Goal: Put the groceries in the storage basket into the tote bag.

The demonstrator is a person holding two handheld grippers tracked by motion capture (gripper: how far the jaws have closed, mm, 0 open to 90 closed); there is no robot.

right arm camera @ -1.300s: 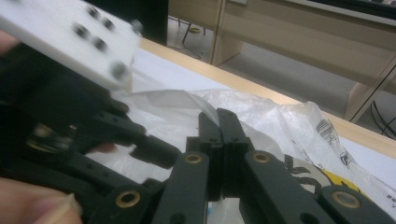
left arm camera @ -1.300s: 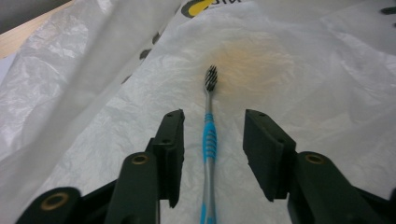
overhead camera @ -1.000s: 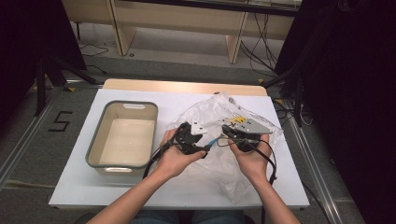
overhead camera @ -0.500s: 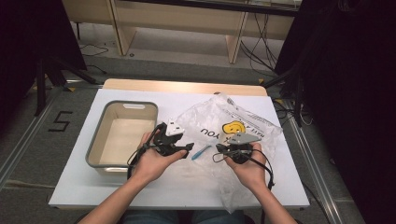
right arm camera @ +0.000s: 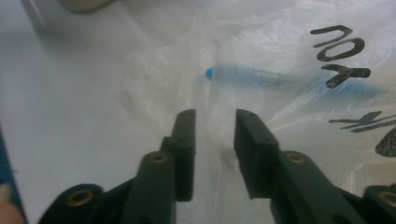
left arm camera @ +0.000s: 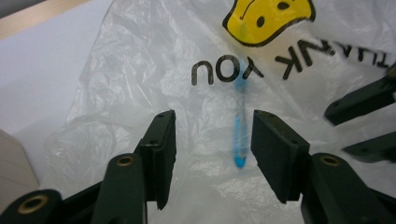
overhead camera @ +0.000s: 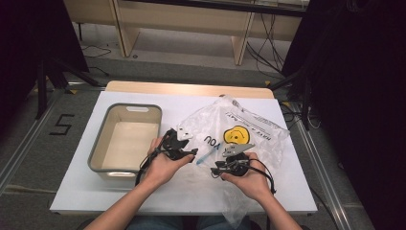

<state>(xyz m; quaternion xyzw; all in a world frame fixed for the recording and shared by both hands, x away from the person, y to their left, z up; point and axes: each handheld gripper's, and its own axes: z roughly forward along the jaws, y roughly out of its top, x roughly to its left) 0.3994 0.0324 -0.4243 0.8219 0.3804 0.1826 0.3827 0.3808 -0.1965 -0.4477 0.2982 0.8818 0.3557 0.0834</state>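
Observation:
A clear plastic bag (overhead camera: 249, 129) with a yellow smiley and black "THANK YOU" print lies flat on the white table (overhead camera: 86, 191). A thin blue pen-like thing (overhead camera: 205, 155) lies under its film. My left gripper (overhead camera: 191, 152) points right at it. In the left gripper view the left gripper (left arm camera: 212, 116) is open and its jaws have just been closing a little, with the blue thing (left arm camera: 239, 135) on the table beyond the right jaw. My right gripper (overhead camera: 216, 168) points left. The right gripper (right arm camera: 215, 116) has just been opening, with only bag film (right arm camera: 261, 37) beneath it and the blue thing (right arm camera: 247, 74) ahead.
A grey-rimmed beige bin (overhead camera: 98, 143) stands empty at the table's left, close to my left hand. The right gripper's jaws (left arm camera: 338, 131) show at the right edge of the left gripper view. Wooden furniture and cables lie beyond the table's far edge.
The bag, bunched and lifted a second ago, now lies spread flat. My right hand has sunk toward the table and its jaws have opened. My left hand has shifted left and down.

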